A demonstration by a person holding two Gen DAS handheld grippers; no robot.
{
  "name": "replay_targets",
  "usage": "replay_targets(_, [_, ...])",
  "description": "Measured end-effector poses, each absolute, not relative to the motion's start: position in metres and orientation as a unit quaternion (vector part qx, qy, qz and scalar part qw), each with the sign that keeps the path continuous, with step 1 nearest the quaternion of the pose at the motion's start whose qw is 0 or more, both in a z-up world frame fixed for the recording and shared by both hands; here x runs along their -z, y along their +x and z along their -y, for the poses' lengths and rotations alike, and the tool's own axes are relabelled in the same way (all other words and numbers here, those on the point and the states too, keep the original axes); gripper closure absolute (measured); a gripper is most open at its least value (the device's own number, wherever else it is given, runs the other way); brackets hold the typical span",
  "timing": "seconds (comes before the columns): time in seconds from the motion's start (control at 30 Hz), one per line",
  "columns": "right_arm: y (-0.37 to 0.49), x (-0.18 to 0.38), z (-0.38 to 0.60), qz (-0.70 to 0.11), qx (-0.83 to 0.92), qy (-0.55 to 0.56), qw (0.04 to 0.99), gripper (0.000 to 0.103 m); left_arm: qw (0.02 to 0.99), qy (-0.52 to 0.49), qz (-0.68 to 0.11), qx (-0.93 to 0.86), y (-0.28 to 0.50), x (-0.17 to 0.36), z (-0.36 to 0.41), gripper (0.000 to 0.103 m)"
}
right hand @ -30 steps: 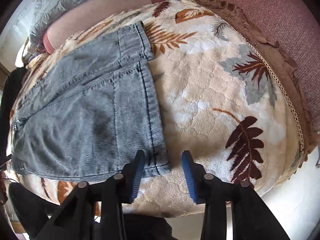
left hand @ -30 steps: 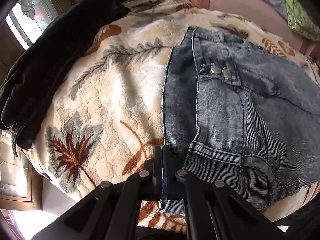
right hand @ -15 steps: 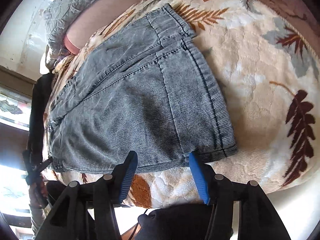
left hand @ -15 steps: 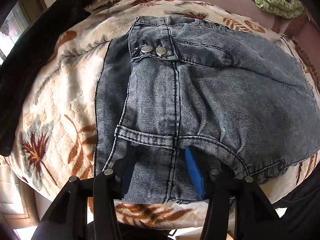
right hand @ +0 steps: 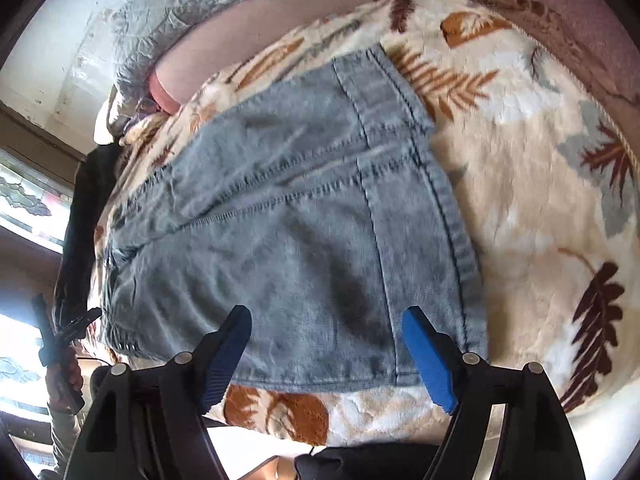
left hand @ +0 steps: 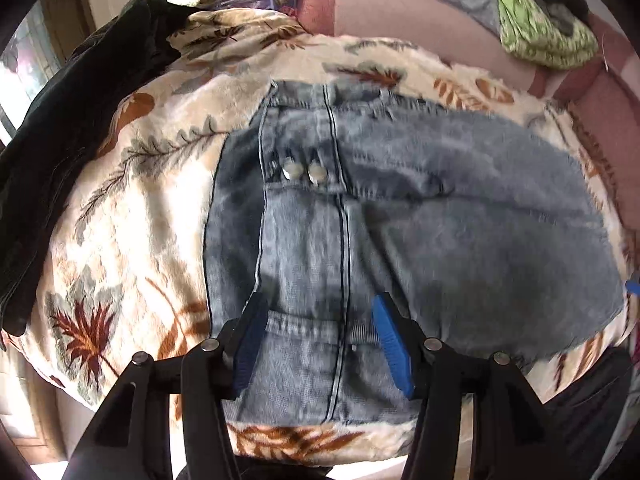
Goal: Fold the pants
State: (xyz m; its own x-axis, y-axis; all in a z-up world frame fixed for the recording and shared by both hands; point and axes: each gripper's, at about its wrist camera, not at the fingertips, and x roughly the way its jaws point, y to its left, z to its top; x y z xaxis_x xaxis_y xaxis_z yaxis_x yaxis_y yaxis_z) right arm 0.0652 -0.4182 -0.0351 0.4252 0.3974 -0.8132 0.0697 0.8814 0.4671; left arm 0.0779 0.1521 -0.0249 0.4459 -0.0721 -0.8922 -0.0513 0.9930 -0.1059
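Folded grey-blue denim pants lie flat on a cream leaf-print blanket; two metal buttons mark the waistband end. My left gripper is open and empty, hovering over the near waistband edge. In the right wrist view the same pants lie with the hems toward the right. My right gripper is open and empty above the near edge of the pants. The left gripper shows at the far left, held in a hand.
A black garment lies on the blanket's left side. A pink sofa back with a green cloth and a grey cloth is behind. The blanket's brown fringed edge runs at the right.
My left gripper let go of the waistband edge, opened, and pulled back above the pants. My right gripper opened wider and shifted left over the pants' near edge.
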Motion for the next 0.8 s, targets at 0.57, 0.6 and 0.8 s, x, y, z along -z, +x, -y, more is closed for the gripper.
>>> replay_targets(0.57, [0.283, 0.025, 0.478, -0.496, -0.036, 0.283, 0.820, 0.023, 0.819, -0.247, -0.516, -0.046, 0.292, 0.044, -0.211, 0.043])
replay_targets(0.6, [0.295, 0.028, 0.478, -0.500, -0.034, 0.278, 0.820, 0.023, 0.817, -0.245, -0.520, -0.047, 0.299, 0.048, -0.211, 0.043])
replay_targets(0.8, [0.347, 0.057, 0.461, -0.541, -0.020, 0.217, 0.812, 0.045, 0.806, -0.226, -0.543, -0.058, 0.323, 0.074, -0.206, 0.074])
